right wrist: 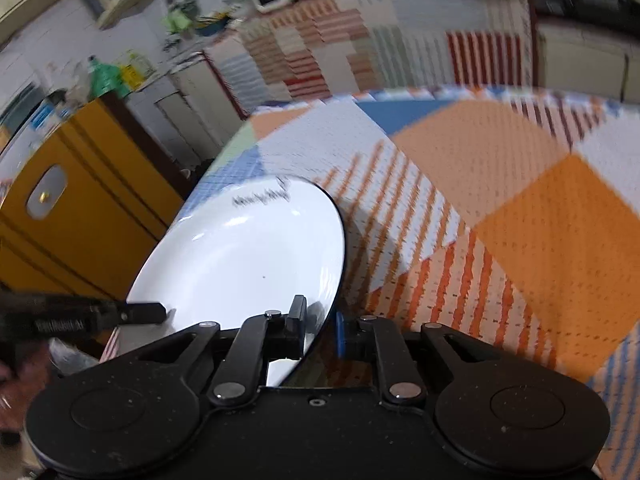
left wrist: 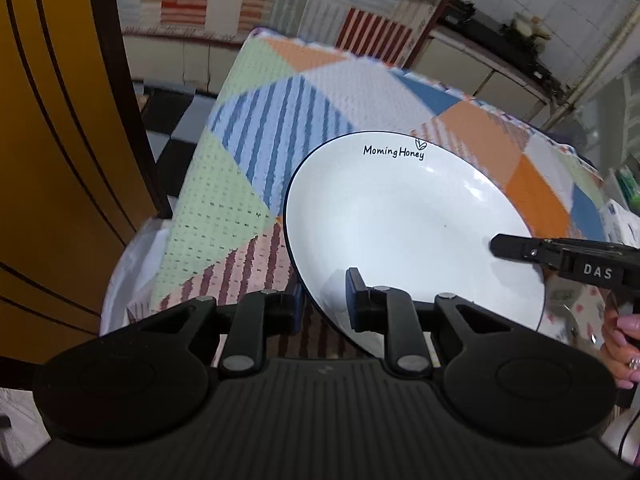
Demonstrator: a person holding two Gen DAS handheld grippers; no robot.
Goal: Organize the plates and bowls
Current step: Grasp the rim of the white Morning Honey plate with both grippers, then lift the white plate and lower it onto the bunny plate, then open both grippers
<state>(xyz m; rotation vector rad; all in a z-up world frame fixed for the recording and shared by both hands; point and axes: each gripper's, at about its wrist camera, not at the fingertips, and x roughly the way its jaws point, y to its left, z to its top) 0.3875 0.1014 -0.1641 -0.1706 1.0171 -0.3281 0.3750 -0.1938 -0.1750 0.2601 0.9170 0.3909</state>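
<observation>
A white plate (left wrist: 404,220) with a dark rim and the words "Morning Honey" is held above the patchwork tablecloth (left wrist: 248,152). My left gripper (left wrist: 326,300) is shut on its near left rim, one finger above and one below. My right gripper (right wrist: 320,330) is shut on the opposite rim of the same plate (right wrist: 248,248). The right gripper's finger shows in the left wrist view (left wrist: 516,248), and the left gripper's finger shows in the right wrist view (right wrist: 140,312). The plate is tilted in both views.
A yellow cabinet (left wrist: 56,152) stands left of the table. Counters with clutter (right wrist: 180,24) run along the back wall. A striped cloth hangs behind the table (right wrist: 320,52). The tablecloth (right wrist: 520,200) spreads wide to the right.
</observation>
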